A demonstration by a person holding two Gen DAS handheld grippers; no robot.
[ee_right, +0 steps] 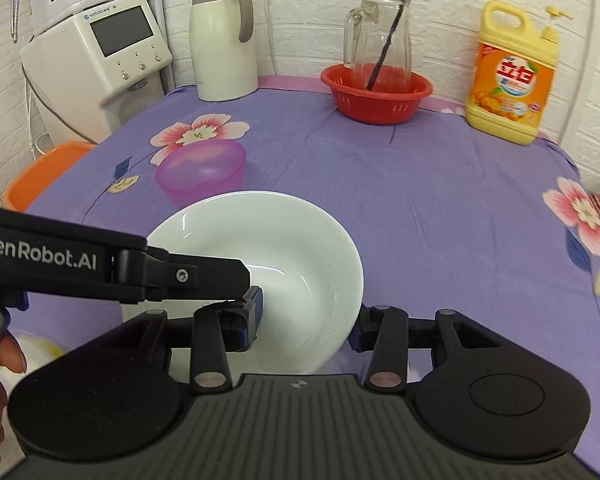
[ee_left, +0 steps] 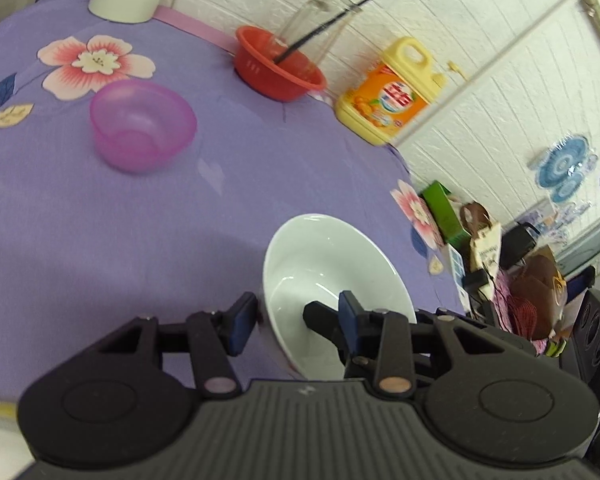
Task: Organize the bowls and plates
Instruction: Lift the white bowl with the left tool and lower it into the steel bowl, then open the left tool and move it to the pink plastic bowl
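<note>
Lower centre of both frames: white bowl, straddled at its rim by both claws. Left gripper spread wide, one finger inside the bowl, one outside, not yet clenched. Right gripper likewise spread around the near rim, released. Step in hand, seemingly: taking hold of the bowl. Next move calls for closing on the rim, lifting level. Farther, mid left: pink plastic bowl on purple floral tablecloth. Top right: red colander, yellow detergent bottle.
</note>
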